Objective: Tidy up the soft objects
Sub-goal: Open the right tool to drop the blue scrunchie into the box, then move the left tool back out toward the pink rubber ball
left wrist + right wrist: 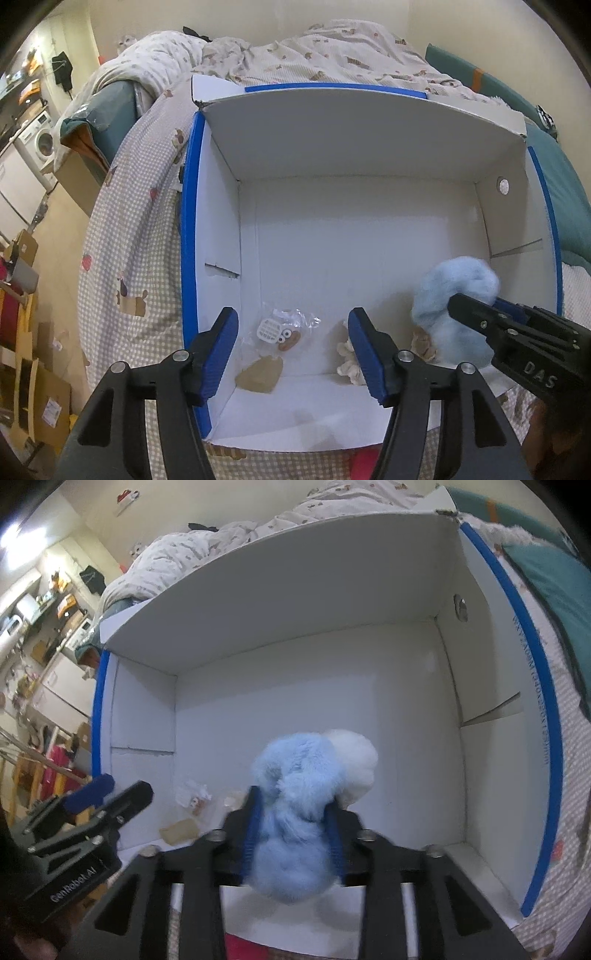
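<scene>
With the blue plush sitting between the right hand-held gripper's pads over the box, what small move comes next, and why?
Probably lift the right hand-held gripper clear: the blue plush toy already hangs inside the white box, and the left hand-held gripper is open and empty.

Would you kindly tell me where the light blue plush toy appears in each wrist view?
Left wrist view: the blue plush toy is at lower right, inside the box by its right wall.
Right wrist view: the toy is at bottom centre, between the right gripper's fingers.
Shared landmark: the round hole in the box's right wall.

pale blue plush toy (295, 812), white box (332, 155)
</scene>
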Motion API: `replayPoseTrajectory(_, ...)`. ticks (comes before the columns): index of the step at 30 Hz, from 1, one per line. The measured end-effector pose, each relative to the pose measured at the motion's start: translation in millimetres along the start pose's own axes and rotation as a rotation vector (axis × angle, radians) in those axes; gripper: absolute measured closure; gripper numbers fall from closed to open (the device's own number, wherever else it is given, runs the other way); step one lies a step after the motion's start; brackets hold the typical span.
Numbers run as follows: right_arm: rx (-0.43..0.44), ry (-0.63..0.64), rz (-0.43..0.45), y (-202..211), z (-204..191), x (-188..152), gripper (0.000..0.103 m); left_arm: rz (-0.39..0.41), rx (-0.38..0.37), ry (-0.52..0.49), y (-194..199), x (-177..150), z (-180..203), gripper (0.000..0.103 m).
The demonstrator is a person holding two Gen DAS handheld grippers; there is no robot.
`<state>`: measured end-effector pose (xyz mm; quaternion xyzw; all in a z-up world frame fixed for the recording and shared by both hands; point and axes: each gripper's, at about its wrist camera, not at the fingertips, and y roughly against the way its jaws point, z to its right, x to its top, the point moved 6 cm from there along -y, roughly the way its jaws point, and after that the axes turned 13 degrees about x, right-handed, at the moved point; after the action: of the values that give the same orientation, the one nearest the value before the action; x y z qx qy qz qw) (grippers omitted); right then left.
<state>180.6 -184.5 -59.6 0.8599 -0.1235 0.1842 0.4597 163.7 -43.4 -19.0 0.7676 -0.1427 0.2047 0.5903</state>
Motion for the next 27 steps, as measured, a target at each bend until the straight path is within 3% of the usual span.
replayPoseTrajectory(1,0.013,-0.010,0.012,1.9,0.0,1.0,0.035,-0.005,-0.002,0.002,-0.2,0.2,-0.3,0.044)
replayPoseTrajectory(2,0.015,-0.014,0.032,4.9,0.1,2.3,0.029,-0.006,-0.003,0.004,-0.4,0.2,-0.7,0.044)
replayPoseTrajectory(5,0.011,-0.018,0.062,10.9,0.4,6.6,0.029,-0.005,0.001,0.009,-0.1,0.8,-2.4,0.044)
replayPoseTrajectory(16,0.011,-0.016,0.047,12.5,-1.9,4.5,0.029,0.002,0.005,-0.005,3.0,-2.5,-1.6,0.044)
replayPoseTrajectory(27,0.064,-0.001,0.077,45.3,-24.5,-6.9,0.029,0.036,-0.021,0.022,37.3,-13.8,-20.4,0.044)
